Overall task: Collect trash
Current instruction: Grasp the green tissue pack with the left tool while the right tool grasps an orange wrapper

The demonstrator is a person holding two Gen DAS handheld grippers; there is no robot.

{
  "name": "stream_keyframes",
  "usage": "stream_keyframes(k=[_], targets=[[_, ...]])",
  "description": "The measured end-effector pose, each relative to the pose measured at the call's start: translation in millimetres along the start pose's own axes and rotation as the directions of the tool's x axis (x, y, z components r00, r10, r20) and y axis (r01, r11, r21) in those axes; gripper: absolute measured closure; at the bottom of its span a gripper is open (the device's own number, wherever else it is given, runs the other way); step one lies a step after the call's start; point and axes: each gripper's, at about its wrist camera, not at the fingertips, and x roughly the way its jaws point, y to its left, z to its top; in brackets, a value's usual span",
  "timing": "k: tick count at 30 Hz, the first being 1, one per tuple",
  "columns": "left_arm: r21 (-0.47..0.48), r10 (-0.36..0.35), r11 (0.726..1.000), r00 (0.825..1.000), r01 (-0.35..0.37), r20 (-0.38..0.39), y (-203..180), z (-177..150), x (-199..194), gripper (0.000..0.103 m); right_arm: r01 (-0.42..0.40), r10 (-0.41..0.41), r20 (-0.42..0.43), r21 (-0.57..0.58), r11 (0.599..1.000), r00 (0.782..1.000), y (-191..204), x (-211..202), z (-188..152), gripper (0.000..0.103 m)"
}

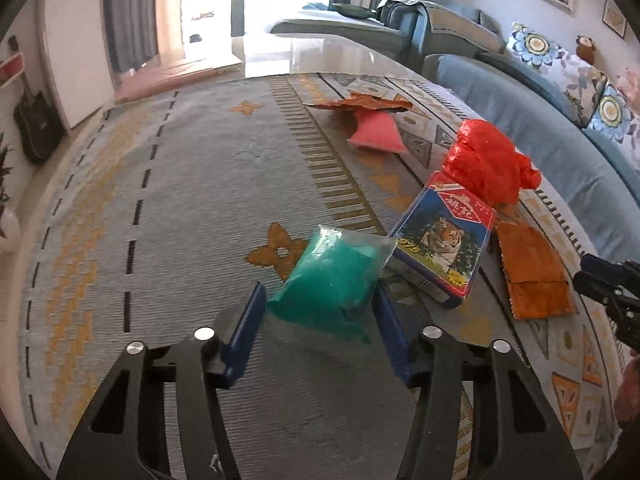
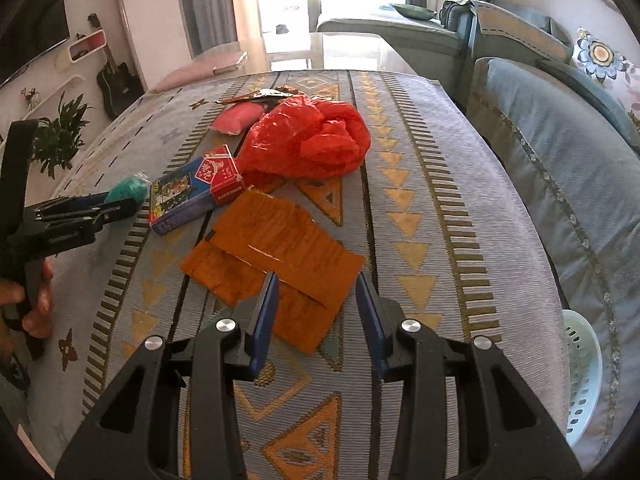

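- Woven grey cloth [image 2: 460,184] with yellow triangles covers the table, and all the trash lies on it.
- At the far left, in the right wrist view, the person's hand [image 2: 30,304] is cut by the picture edge; only some fingers show around the black handle.
- The left gripper [image 1: 320,304] has its blue fingers on both sides of a green packet [image 1: 332,276]. They stand against the packet's sides, but I cannot tell whether they really press it. From the other camera most of this packet is hidden behind the gripper.
- Just right of the packet lies a blue card box [image 1: 440,240] with a tiger picture, tilted, one end raised. The packet's clear corner lies over the box edge.
- Behind the box sits a crumpled red plastic bag [image 2: 308,140]. It hides part of a pink packet [image 2: 236,118] and a flat foil wrapper [image 1: 360,102] further back; the print on that wrapper is too small to read.
- In front lies a flat orange wrapper [image 2: 280,256].
- The right gripper [image 2: 316,312] is unclenched, holding nothing. Its left finger is above the wrapper's near edge and its right finger is above bare cloth. Whether the tips touch the wrapper is not clear.
- At the far right a pale basket [image 2: 584,368] stands below the table edge, cut off by the lens border.
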Motion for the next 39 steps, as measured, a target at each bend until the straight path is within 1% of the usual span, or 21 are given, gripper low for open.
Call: stream_keyframes(k=[1,3,6,8,9,11,12,13,14,17,20,22,24,26,30,32,33,34,35,36,39], targets=[[0.002,0.006,1.0,1.0,-0.006,0.001,-1.4,0.0,-1.3,0.057,-0.003,0.003,0.001,0.001,1.0,1.0,-0.1,0.1,0.6,0.066],[0.005,0.018,1.0,1.0,-0.018,0.006,-3.7,-1.6,-3.0,0.06,-0.011,0.011,0.002,0.005,1.0,1.0,-1.0,1.1,2.1,0.066],[-0.02,0.01,1.0,1.0,-0.009,0.013,-6.1,-7.5,-9.2,0.061,-0.035,0.035,-0.01,0.019,0.999,0.999,-4.4,6.2,4.5,0.063],[-0.03,0.006,1.0,0.999,-0.006,0.031,-9.8,-13.3,-15.5,0.061,-0.046,0.047,-0.021,0.031,0.998,0.999,-7.1,12.8,6.4,0.053],[-0.029,0.006,1.0,0.999,-0.005,0.041,-11.7,-14.7,-17.9,0.061,-0.056,0.057,-0.029,0.036,0.998,0.998,-7.8,17.1,7.8,0.051],[-0.024,0.0,1.0,0.997,0.002,0.071,-15.7,-17.4,-24.0,0.061,-0.073,0.074,-0.042,0.037,0.997,0.996,-5.8,24.6,11.0,0.04],[-0.025,-0.009,1.0,0.997,0.011,0.082,-16.6,-17.8,-25.9,0.061,-0.075,0.076,-0.042,0.035,0.997,0.996,-3.6,27.1,12.3,0.036],[-0.026,-0.013,1.0,0.996,0.016,0.085,-16.7,-17.8,-26.3,0.061,-0.08,0.082,-0.043,0.031,0.996,0.996,-1.2,29.3,13.9,0.029],[-0.025,-0.017,0.999,0.996,0.019,0.084,-16.4,-17.7,-26.0,0.061,-0.087,0.089,-0.046,0.028,0.996,0.995,2.1,33.0,16.2,0.027],[-0.029,-0.032,0.999,0.996,0.035,0.085,-15.1,-17.5,-25.8,0.061,-0.092,0.092,-0.058,0.014,0.996,0.994,11.2,41.3,21.3,0.023],[-0.026,-0.031,0.999,0.995,0.033,0.09,-15.5,-17.4,-26.3,0.061,-0.079,0.079,-0.058,-0.009,0.997,0.995,19.9,45.3,22.4,0.023],[-0.026,-0.03,0.999,0.996,0.032,0.089,-16.0,-17.5,-26.4,0.061,-0.051,0.049,-0.069,-0.028,0.998,0.996,25.1,48.6,22.1,0.023],[-0.027,-0.029,0.999,0.996,0.032,0.089,-16.3,-17.7,-26.9,0.061,-0.027,0.024,-0.067,-0.048,0.998,0.997,28.6,48.7,21.6,0.03],[-0.026,-0.028,0.999,0.996,0.031,0.089,-16.3,-17.5,-26.7,0.061,-0.022,0.018,-0.064,-0.059,0.998,0.998,29.8,47.8,19.7,0.039],[-0.025,-0.024,0.999,0.996,0.027,0.088,-16.5,-17.7,-27.1,0.061,-0.013,0.007,-0.054,-0.111,0.994,0.999,39.8,44.4,15.0,0.053],[-0.026,-0.024,0.999,0.996,0.027,0.088,-16.0,-17.5,-27.1,0.061,-0.029,0.023,-0.049,-0.124,0.992,0.999,43.9,42.8,13.6,0.069],[-0.026,-0.025,0.999,0.996,0.028,0.088,-16.0,-17.4,-27.0,0.061,-0.028,0.023,-0.043,-0.129,0.991,0.999,45.0,41.9,13.0,0.072],[-0.027,-0.025,0.999,0.996,0.028,0.088,-15.8,-17.4,-27.1,0.061,-0.029,0.024,-0.039,-0.131,0.991,0.999,44.9,41.0,12.5,0.078],[-0.028,-0.026,0.999,0.996,0.028,0.088,-16.0,-17.5,-27.1,0.061,-0.034,0.03,-0.033,-0.131,0.991,0.999,45.0,39.6,11.5,0.092],[-0.029,-0.026,0.999,0.996,0.028,0.089,-16.1,-17.7,-27.4,0.061,-0.044,0.039,-0.039,-0.125,0.991,0.998,44.4,40.0,11.6,0.1],[-0.04,-0.028,0.999,0.995,0.032,0.098,-14.5,-18.2,-29.0,0.061,-0.078,0.075,-0.037,-0.085,0.993,0.997,34.9,35.7,12.8,0.102]])
